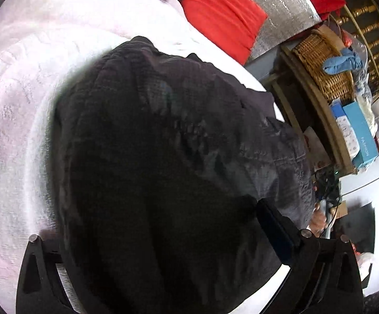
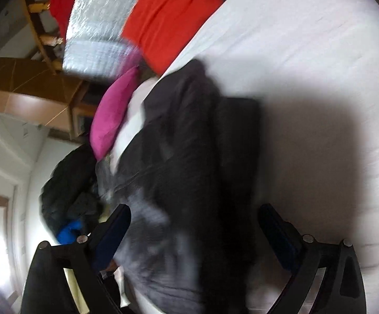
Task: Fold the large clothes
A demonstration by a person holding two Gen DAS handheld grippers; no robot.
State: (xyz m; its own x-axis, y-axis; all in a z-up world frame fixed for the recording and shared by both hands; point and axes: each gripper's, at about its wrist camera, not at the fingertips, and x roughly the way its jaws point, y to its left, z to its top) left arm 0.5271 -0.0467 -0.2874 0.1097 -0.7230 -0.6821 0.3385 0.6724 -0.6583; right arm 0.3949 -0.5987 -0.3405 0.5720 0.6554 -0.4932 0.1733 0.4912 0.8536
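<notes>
1. Closest in, the left gripper (image 1: pixel 160 248) is half buried: its left finger is covered by a large dark grey, soft woven garment (image 1: pixel 163 157), and only the right finger (image 1: pixel 275 227) shows, padded in dark blue. The fingers stand far apart with cloth heaped between them, but I cannot tell whether they press on it.
2. The right gripper (image 2: pixel 194 233) has both black fingers in sight, spread about as wide as they go. The same dark garment (image 2: pixel 184 183) runs up between them; the left finger (image 2: pixel 113 233) lies at its edge, the right finger (image 2: pixel 278 233) stands clear of it over the sheet. Nothing is clamped.
3. That view is smeared with blur, so the garment's folds and seams are hard to read.
4. The garment lies bunched on a pale pink-white textured bedsheet (image 1: pixel 19 104), one end reaching toward the pillows.
5. Just beyond it lie a magenta cushion (image 2: pixel 111 115) and a red rectangular pillow (image 1: pixel 220 15), the magenta one cut off by the frame edge in the left view.
6. Beside the bed, a wooden shelf holds a woven wicker basket (image 1: pixel 320 62) and a light blue box (image 1: pixel 359 133).
7. A dark heap of clothing (image 2: pixel 66 183) sits off the bed's far side, indistinct.
</notes>
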